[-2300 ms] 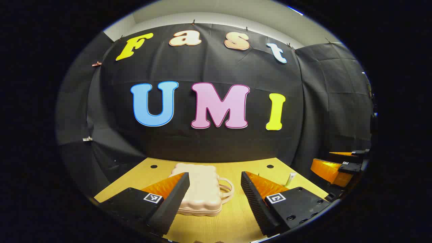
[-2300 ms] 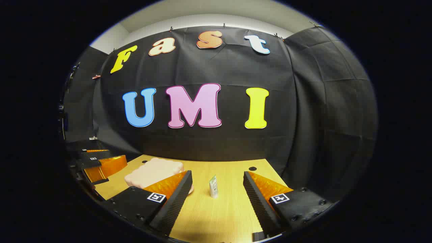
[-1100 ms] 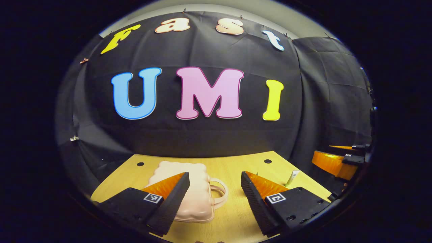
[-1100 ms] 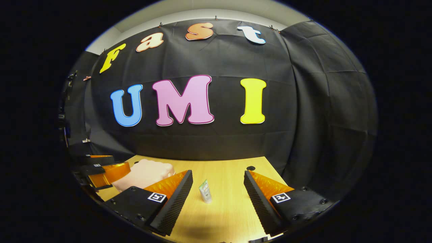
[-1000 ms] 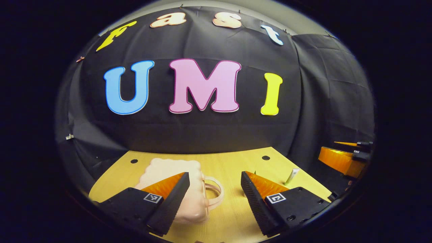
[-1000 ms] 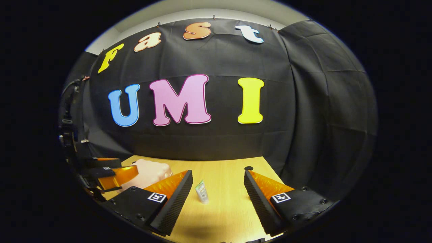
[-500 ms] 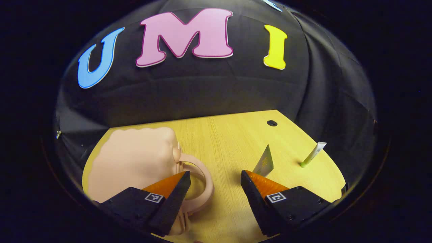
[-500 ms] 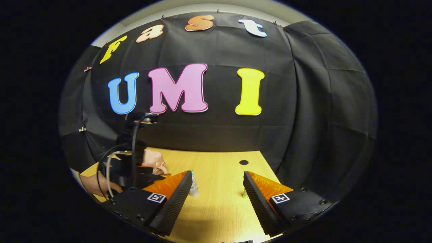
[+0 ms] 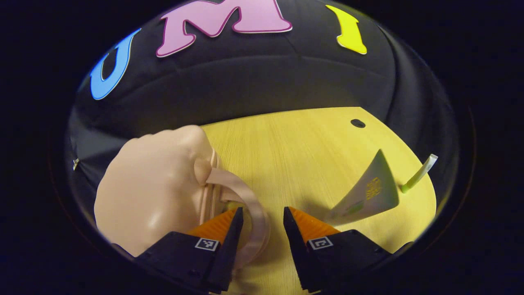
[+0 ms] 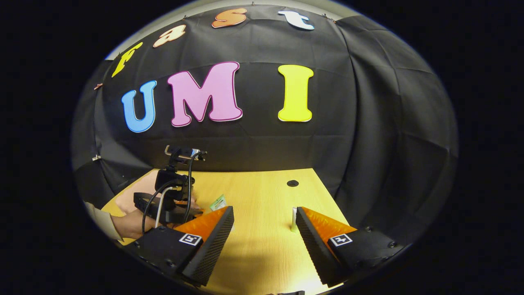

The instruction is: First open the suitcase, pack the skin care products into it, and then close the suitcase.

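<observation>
The pale pink suitcase [image 9: 151, 192] lies shut on the wooden table [image 9: 294, 139], at the left of the left gripper view. Its looped handle [image 9: 249, 200] curves down between the fingers of my left gripper [image 9: 262, 229], which is open with a narrow gap; the left fingertip sits inside the loop. A grey-green skin care tube [image 9: 364, 196] stands tilted just right of that gripper, and a thin white tube with a green cap [image 9: 417, 174] is farther right. My right gripper [image 10: 264, 217] is open over bare table, with the thin tube [image 10: 293, 219] by its right finger.
In the right gripper view a hand [image 10: 131, 223] holds the left gripper [image 10: 168, 203] with its cables over the suitcase [image 10: 123, 198], and the grey-green tube [image 10: 218, 203] stands beside it. A round hole [image 10: 292, 183] marks the table's far side. Black cloth walls close the booth.
The left gripper has moved forward and tipped down onto the suitcase handle, and its fingers have narrowed around it. The right gripper has drifted slightly forward and stays open.
</observation>
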`<action>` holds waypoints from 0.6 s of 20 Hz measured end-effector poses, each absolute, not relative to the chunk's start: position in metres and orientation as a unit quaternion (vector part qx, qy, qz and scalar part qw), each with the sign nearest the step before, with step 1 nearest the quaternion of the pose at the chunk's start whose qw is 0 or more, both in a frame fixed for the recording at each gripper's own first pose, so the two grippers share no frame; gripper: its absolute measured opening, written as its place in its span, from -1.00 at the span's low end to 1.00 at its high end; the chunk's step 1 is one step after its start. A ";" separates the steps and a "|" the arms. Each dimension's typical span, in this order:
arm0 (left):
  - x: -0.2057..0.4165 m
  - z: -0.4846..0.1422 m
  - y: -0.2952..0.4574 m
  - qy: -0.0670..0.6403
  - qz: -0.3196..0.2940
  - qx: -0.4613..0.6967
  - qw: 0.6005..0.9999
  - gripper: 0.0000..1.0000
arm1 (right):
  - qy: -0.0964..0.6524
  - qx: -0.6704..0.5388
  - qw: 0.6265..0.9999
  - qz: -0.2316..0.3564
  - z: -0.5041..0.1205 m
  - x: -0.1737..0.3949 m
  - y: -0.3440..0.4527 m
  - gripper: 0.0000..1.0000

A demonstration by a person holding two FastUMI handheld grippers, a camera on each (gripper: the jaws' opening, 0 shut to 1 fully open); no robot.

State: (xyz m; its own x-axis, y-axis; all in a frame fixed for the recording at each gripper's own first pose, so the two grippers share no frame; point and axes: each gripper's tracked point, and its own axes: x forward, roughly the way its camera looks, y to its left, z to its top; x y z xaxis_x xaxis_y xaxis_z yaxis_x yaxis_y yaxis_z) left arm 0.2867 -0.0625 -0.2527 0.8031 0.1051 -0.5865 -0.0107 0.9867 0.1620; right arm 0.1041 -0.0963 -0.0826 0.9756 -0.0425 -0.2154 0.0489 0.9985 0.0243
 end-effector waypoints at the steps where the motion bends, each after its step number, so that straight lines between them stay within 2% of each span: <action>1: 0.289 -0.252 -0.057 0.312 0.033 0.083 0.946 0.29 | 0.110 0.016 0.994 -0.023 -0.084 0.105 -0.097 0.93; 2: 0.289 -0.251 -0.064 0.313 0.023 0.068 0.947 -0.15 | 0.111 0.017 0.993 -0.024 -0.084 0.105 -0.098 0.93; 4: 0.289 -0.250 -0.067 0.318 0.018 0.044 0.947 -0.61 | 0.114 0.017 0.993 -0.023 -0.086 0.106 -0.097 0.93; 7: 0.288 -0.224 -0.066 0.316 0.023 0.029 0.948 -0.72 | 0.113 0.019 0.993 -0.014 -0.086 0.108 -0.089 0.92; 12: 0.272 -0.114 -0.037 0.273 0.005 -0.019 0.962 -0.77 | 0.107 0.021 0.994 0.009 -0.081 0.116 -0.068 0.92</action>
